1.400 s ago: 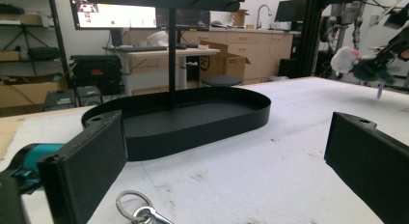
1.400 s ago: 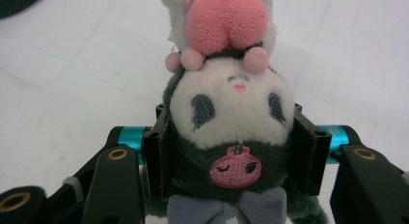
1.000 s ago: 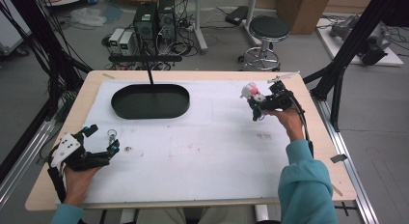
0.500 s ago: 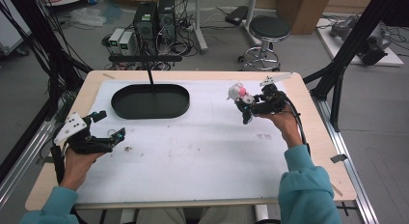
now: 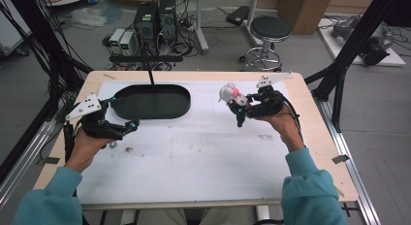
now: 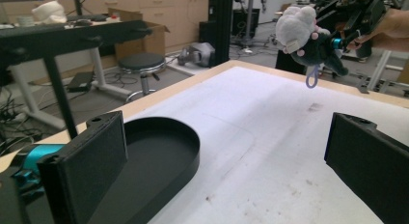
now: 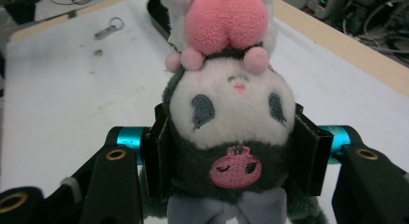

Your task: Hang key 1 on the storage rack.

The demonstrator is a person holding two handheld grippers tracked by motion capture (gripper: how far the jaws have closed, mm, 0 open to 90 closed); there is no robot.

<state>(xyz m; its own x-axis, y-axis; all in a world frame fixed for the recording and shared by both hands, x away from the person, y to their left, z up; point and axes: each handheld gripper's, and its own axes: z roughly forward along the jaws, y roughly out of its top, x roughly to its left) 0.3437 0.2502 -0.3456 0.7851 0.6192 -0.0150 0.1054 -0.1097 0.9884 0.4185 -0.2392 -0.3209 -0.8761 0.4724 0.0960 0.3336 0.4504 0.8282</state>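
Jaws clamping the plush toy have carried it left toward the tray.

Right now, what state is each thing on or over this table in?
plush toy: clamped in the right gripper, held above the table.
right gripper: shut on the plush toy.
left gripper: open, nothing between its jaws.
black oval tray: empty, flat on the table.
key ring: lying loose on the white table mat.

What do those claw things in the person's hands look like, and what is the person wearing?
Both are black. The left gripper and right gripper have flat black fingers, bright teal joints, a grey three-cornered plate on top and a trailing black cable. The sleeves are teal.
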